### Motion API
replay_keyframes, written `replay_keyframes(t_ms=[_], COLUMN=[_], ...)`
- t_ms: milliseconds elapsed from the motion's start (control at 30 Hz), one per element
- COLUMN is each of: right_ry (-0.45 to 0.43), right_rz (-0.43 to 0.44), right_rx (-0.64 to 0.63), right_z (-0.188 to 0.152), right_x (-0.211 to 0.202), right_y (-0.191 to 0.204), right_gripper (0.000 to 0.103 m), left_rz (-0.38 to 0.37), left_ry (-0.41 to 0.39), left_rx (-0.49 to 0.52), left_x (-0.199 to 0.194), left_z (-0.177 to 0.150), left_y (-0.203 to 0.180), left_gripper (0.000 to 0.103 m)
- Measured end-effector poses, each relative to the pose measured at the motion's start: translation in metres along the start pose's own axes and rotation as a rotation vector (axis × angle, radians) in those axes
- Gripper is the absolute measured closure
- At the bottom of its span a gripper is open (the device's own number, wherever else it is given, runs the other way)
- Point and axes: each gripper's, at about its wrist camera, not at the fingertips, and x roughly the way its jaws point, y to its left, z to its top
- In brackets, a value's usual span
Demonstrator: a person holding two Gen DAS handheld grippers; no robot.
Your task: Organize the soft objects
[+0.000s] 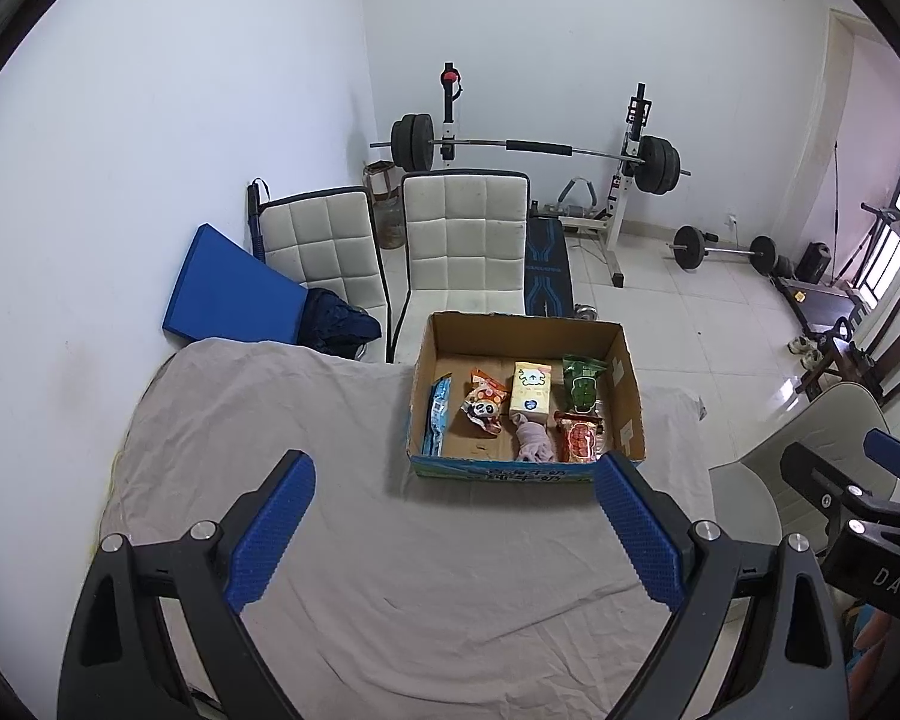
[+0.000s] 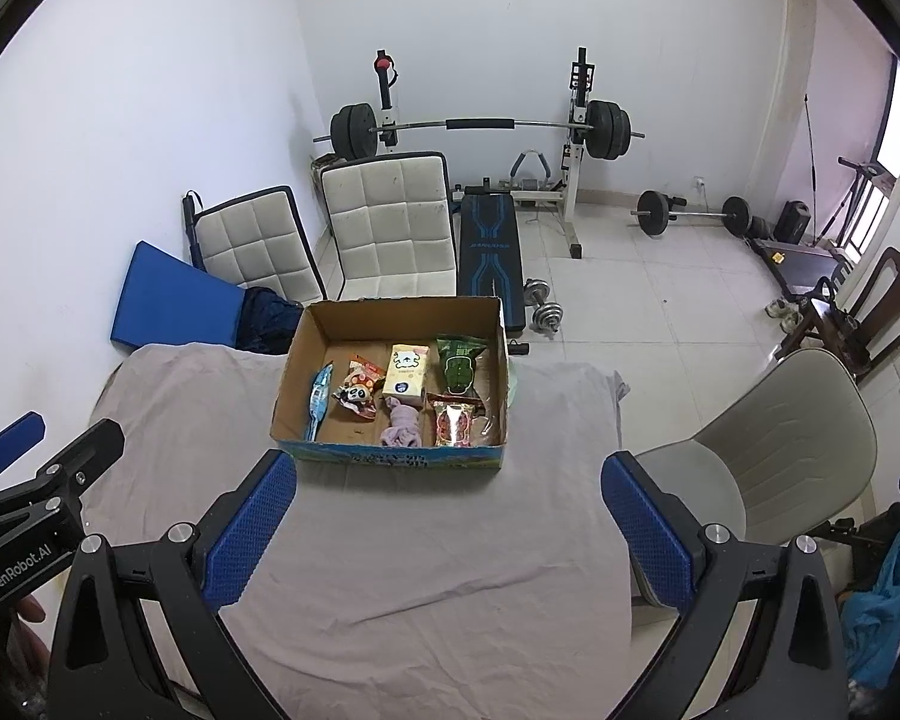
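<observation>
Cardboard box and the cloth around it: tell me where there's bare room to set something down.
The grey cloth lies bare between the cardboard box and both open tools, left tool and right tool, and to the box's left. Inside, the back strip behind the packets is free. The front row is crowded: blue packet, panda packet, purple cloth, red packet.

1. I see the cardboard box (image 2: 390, 456) on the table (image 2: 414, 552), at its far edge
2. In the box, from left: flat packet (image 2: 319, 399), panda packet (image 2: 359, 395), tissue pack (image 2: 407, 374), leaf packet (image 2: 457, 367)
3. Cloth bundle (image 2: 401, 427) lies before the tissue pack
4. Two chairs (image 2: 390, 228) stand behind the box
</observation>
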Motion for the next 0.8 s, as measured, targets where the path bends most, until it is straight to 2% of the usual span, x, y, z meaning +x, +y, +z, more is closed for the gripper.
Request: replay_keyframes(t_ms=[800], right_ry=[0.003], right_rz=[-0.008], right_rx=[-0.012], right_z=[-0.0013], right_x=[0.0094], right_y=[0.0043], right_gripper=[0.000], left_rz=[-0.004], left_ry=[0.000], left_rx=[-0.002], left_x=[0.0004], left_z=[0.0002], left_y=[-0.0013], left_gripper=[0.007])
